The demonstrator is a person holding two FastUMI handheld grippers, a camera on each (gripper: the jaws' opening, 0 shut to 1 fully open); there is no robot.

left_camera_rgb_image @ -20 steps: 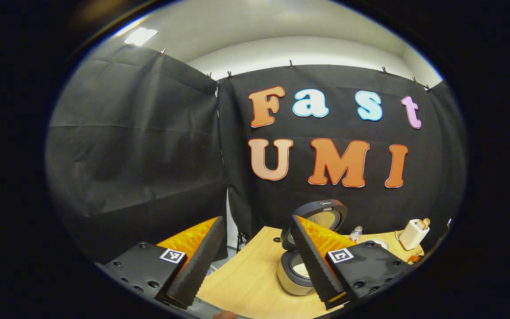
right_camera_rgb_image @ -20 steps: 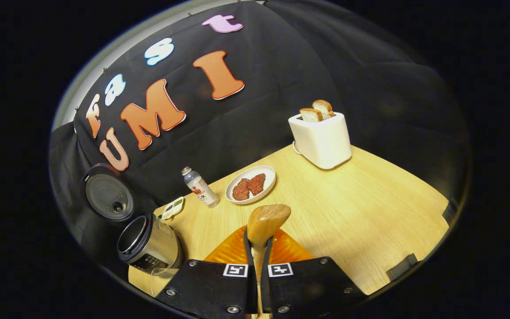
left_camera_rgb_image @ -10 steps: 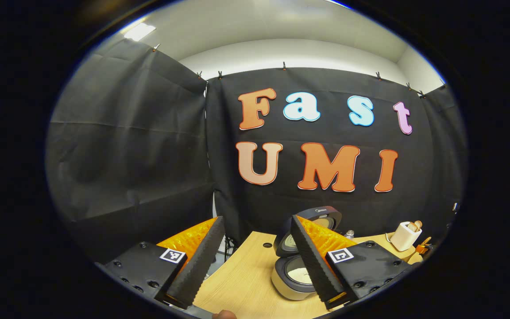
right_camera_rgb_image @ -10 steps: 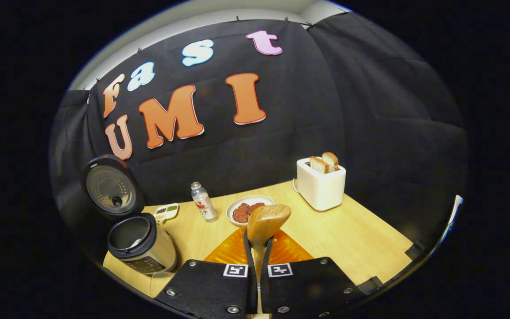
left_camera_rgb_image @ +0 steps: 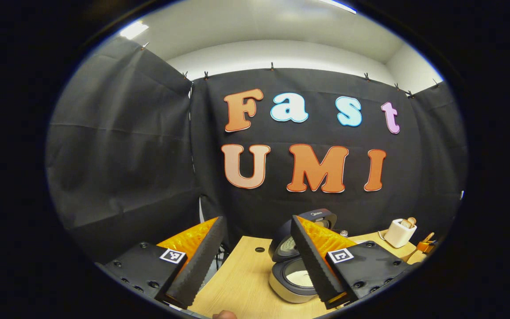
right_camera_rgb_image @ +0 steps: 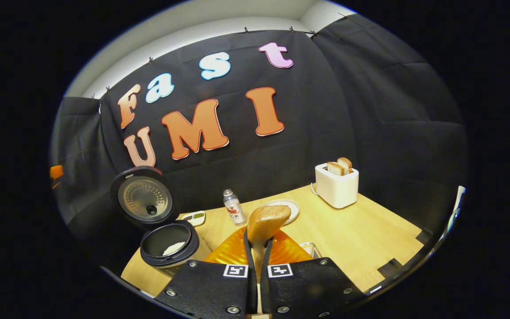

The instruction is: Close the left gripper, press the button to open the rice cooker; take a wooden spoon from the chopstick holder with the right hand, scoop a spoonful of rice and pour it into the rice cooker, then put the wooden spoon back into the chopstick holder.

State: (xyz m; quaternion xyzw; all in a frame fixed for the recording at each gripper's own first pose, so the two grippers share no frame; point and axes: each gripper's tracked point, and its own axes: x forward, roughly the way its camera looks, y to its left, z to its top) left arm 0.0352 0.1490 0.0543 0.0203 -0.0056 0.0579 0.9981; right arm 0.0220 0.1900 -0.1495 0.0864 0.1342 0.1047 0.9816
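Smooth rounded wooden spoon (right_camera_rgb_image: 266,221) in right claw (right_camera_rgb_image: 258,248).

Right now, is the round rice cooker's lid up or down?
Up. The round dark-rimmed rice cooker has its lid tilted back, showing the perforated inner plate, and white rice lies in the pot.

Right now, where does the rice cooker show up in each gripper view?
Left gripper view: the rice cooker sits at bottom center-right, lid open, partly behind the left gripper's right finger.
Right gripper view: at lower left, lid raised.
Shared landmark: the white toaster on the table.
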